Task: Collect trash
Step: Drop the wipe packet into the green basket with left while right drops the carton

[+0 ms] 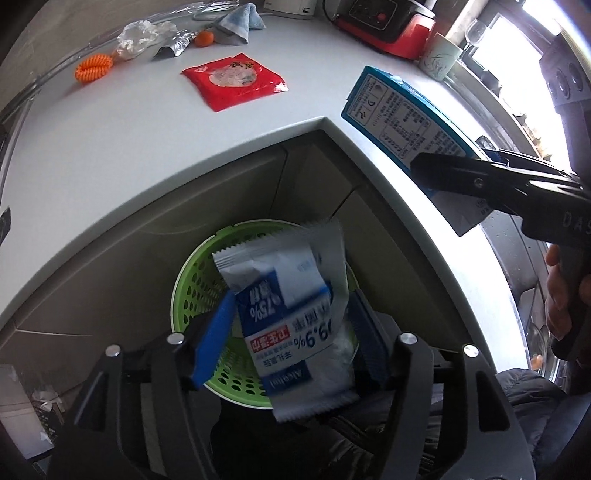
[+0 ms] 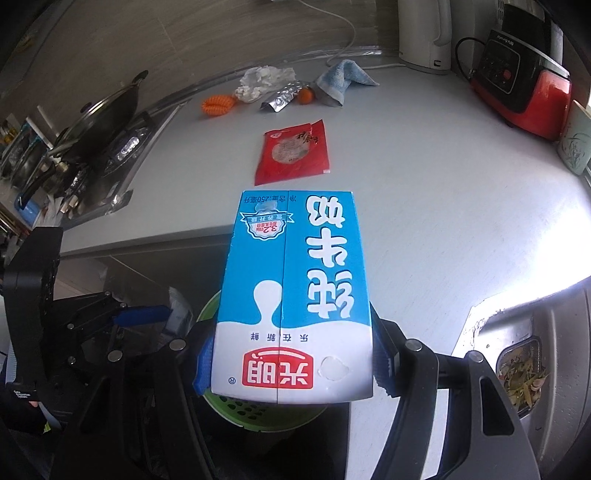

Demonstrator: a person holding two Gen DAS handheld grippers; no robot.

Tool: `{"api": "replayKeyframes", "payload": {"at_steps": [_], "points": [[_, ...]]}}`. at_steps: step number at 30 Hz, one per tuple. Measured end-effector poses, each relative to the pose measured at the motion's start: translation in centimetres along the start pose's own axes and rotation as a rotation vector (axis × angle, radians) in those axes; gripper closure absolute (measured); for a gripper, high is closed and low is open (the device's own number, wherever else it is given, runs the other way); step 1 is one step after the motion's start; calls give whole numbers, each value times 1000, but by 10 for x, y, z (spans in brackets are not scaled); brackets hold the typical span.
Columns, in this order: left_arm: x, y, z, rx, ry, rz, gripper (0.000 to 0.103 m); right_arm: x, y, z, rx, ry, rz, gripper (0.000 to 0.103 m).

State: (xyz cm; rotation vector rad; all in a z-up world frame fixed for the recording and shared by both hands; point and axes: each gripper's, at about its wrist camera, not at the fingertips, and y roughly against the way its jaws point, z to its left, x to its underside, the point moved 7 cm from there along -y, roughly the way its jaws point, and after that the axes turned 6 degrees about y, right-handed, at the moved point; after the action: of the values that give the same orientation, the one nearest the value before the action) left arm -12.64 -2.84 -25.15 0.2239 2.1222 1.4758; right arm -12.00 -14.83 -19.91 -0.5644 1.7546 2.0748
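My left gripper (image 1: 291,332) is open over the green perforated bin (image 1: 192,295). A blue and white wet-wipe packet (image 1: 295,317) hangs loose between its blue pads (image 1: 214,339), and a gap shows on the left side. My right gripper (image 2: 291,354) is shut on a blue and white milk carton (image 2: 295,295), held above the bin (image 2: 258,413) at the counter's corner. The carton also shows in the left wrist view (image 1: 402,122). A red snack packet (image 1: 236,79) lies on the white counter (image 1: 110,147); it also shows in the right wrist view (image 2: 293,155).
At the counter's back lie crumpled plastic (image 2: 264,81), a silver wrapper (image 2: 282,98), a small orange (image 2: 306,96), an orange coil (image 2: 216,105) and a blue cloth (image 2: 343,79). A red cooker (image 2: 521,92), a kettle (image 2: 424,33), a mug (image 2: 576,147), a wok (image 2: 107,118) and a sink (image 2: 517,369) surround it.
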Motion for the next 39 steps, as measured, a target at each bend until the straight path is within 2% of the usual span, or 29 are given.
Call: {"api": "replayKeyframes", "payload": {"at_steps": [10,18,24,25,28,29,34,39], "points": [[-3,9,1,-18,0,-24,29,0,2,1,-20,19,-5,37],[-28,46,33,-114,99,-165,15,6,4,15,-62,99,9,37],[-47,68,58,-198,147,-256,11,15,-2,33,-115,157,49,36],[-50,70,62,-214,152,-265,11,16,-3,37,-124,166,57,33],[-57,75,72,-231,168,-282,10,19,-4,46,-136,190,64,11],[-59,76,74,-230,179,-287,10,18,-4,49,-131,196,59,9],[-69,81,86,-225,214,-301,10,4,0,50,-124,173,21,7],[-81,88,93,-231,208,-329,8,-20,7,40,-73,123,-43,5]]}}
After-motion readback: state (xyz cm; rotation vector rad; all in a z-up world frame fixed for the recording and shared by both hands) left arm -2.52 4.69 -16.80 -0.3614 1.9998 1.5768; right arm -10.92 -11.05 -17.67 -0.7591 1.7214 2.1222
